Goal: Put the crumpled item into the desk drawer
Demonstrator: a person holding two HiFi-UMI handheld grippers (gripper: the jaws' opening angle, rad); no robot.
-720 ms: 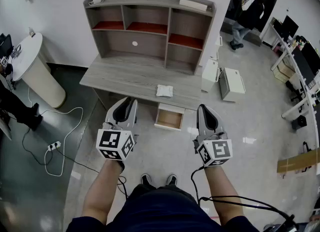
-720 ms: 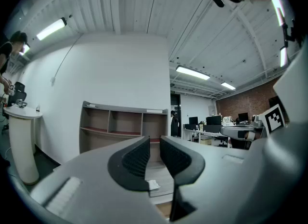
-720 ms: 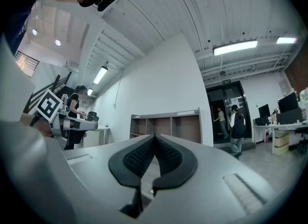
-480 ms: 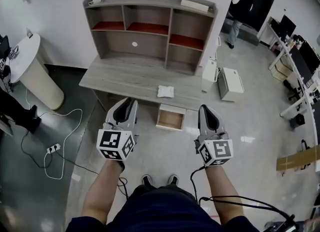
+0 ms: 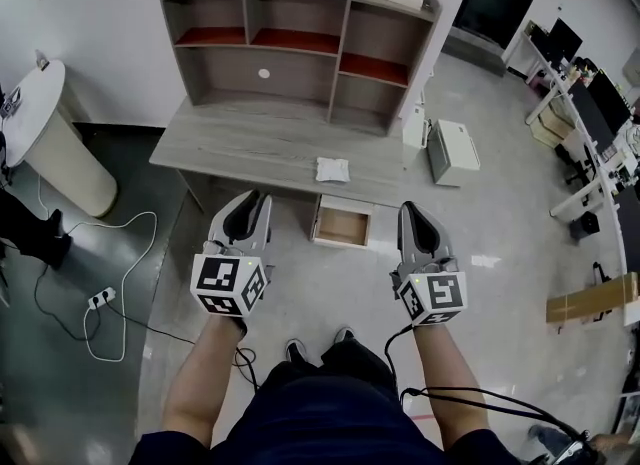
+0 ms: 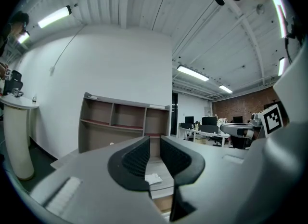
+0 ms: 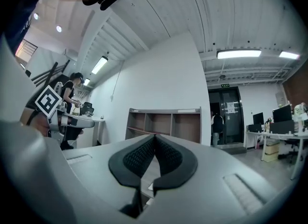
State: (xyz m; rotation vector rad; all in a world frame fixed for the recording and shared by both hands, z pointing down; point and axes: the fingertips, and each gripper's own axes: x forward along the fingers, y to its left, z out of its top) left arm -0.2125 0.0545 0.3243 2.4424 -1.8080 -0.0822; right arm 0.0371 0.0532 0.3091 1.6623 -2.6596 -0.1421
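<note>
— Crumpled item (image 5: 332, 169)?
— Lying on the desk (image 5: 240, 148), close to the desk's front edge. Touched by nothing.
— And the drawer (image 5: 342, 223)?
— Standing open, sticking out from under the desk's front edge, right below the crumpled item.
— Left tool (image 5: 250, 198)?
— Held up well in front of the desk. Jaws a little apart, gripping nothing.
— Right tool (image 5: 412, 211)?
— Also well in front of the desk, beside the drawer. Jaws pressed together at the tips, gripping nothing.
</note>
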